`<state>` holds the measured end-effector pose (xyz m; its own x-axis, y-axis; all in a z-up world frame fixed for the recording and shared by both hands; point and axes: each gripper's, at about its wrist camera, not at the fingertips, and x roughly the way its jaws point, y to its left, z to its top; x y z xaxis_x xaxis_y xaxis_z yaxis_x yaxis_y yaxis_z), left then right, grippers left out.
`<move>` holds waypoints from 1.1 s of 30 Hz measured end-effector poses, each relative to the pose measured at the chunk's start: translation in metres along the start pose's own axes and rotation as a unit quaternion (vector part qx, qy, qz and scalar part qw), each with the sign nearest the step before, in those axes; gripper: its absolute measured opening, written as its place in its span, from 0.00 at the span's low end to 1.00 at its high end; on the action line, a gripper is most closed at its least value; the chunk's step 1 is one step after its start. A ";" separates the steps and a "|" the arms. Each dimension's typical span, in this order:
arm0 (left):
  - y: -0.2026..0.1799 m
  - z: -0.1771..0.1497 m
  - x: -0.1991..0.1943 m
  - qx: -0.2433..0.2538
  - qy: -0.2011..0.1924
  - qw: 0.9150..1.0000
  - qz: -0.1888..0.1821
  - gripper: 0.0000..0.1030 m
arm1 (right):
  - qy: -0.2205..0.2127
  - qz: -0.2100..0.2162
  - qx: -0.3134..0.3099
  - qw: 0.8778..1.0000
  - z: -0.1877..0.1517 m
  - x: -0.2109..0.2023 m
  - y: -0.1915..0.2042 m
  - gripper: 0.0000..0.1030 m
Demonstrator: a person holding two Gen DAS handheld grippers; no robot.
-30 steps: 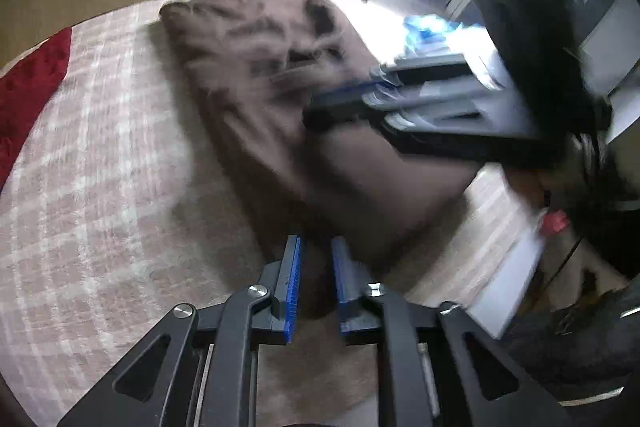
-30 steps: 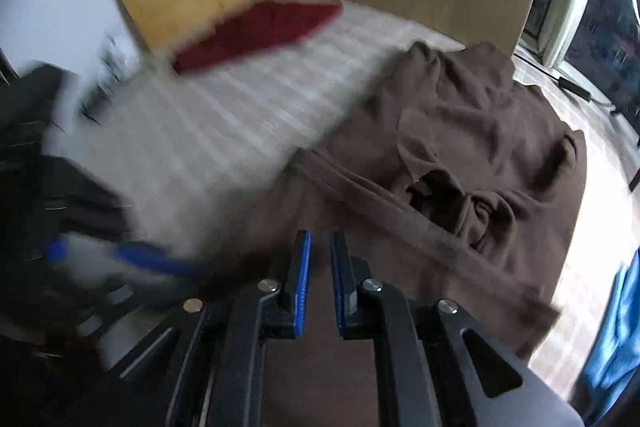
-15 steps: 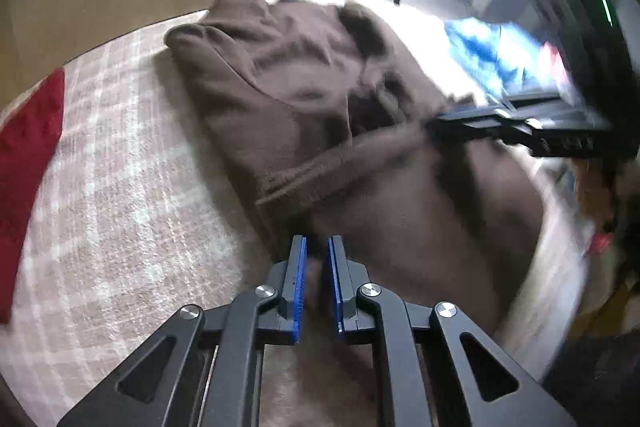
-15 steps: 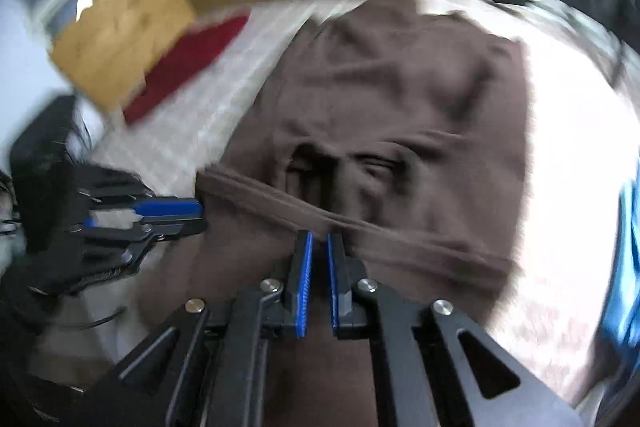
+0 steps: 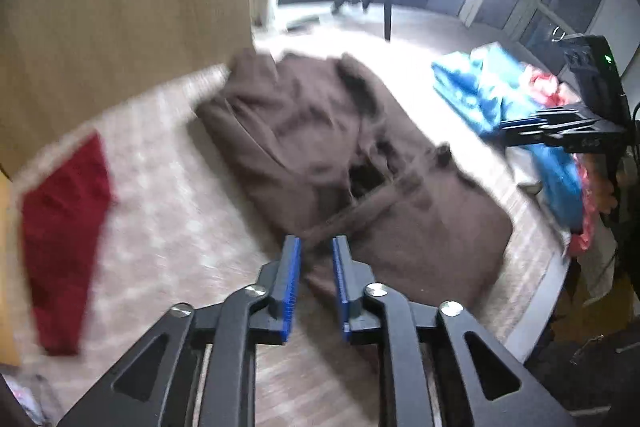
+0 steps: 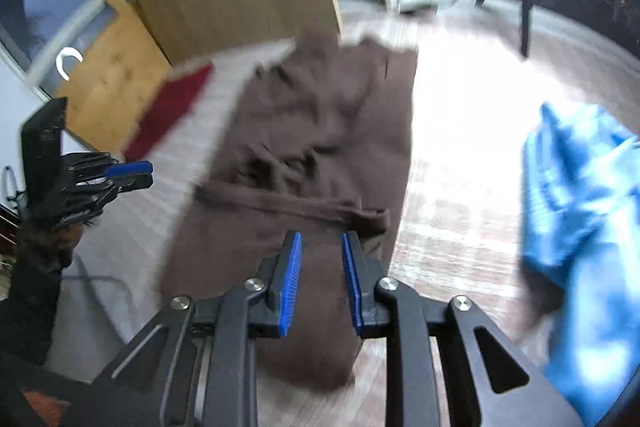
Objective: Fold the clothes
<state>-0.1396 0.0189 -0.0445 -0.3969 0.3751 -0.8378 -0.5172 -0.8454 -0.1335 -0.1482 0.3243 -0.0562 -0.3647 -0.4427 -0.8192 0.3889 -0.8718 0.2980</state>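
1. The left hand-held gripper [image 5: 316,247] has black linked arms and ribbed blue pads; its jaws have just been opening and now stand a small way apart with nothing pinched between them, lifted clear of the cloth.
2. The right hand-held gripper [image 6: 320,247] is built the same; its jaws have also just been opening, and they gape empty above the garment.
3. The brown garment [image 5: 320,147] lies just past the left hand-held gripper's tips, a soft, matte, knit-like cloth, rumpled at the middle, with a folded band crossing it.
4. In the left wrist view its long axis runs from 11 o'clock to 5 o'clock; in the right wrist view it runs nearly 12 to 6, the band lying across.
5. It rests on a bed cover [image 5: 168,227] of pale beige with a faint check.
6. A flat dark red cloth [image 5: 64,247] lies at 9 o'clock, well apart.
7. Crumpled shiny blue fabric [image 5: 500,95] sits at 2 o'clock.
8. A light wooden panel [image 5: 120,7] stands behind the bed; glare fills the window beyond.
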 end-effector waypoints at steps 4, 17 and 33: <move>0.025 0.039 -0.024 0.017 -0.026 0.998 0.046 0.26 | -0.060 -0.019 -0.025 0.998 0.039 -0.053 0.001 0.41; 0.093 0.116 0.136 -0.011 0.046 0.998 0.042 0.32 | 0.030 -0.073 -0.035 0.996 0.155 0.124 -0.074 0.41; 0.107 0.125 0.212 0.035 0.080 0.994 0.069 0.45 | 0.076 -0.021 -0.054 0.995 0.179 0.217 -0.110 0.45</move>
<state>-0.3736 0.0556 -0.1704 -0.3455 0.1871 -0.9196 -0.5193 -0.8543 0.0213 -0.4214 0.2870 -0.1790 -0.2537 -0.3620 -0.8970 0.4674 -0.8578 0.2140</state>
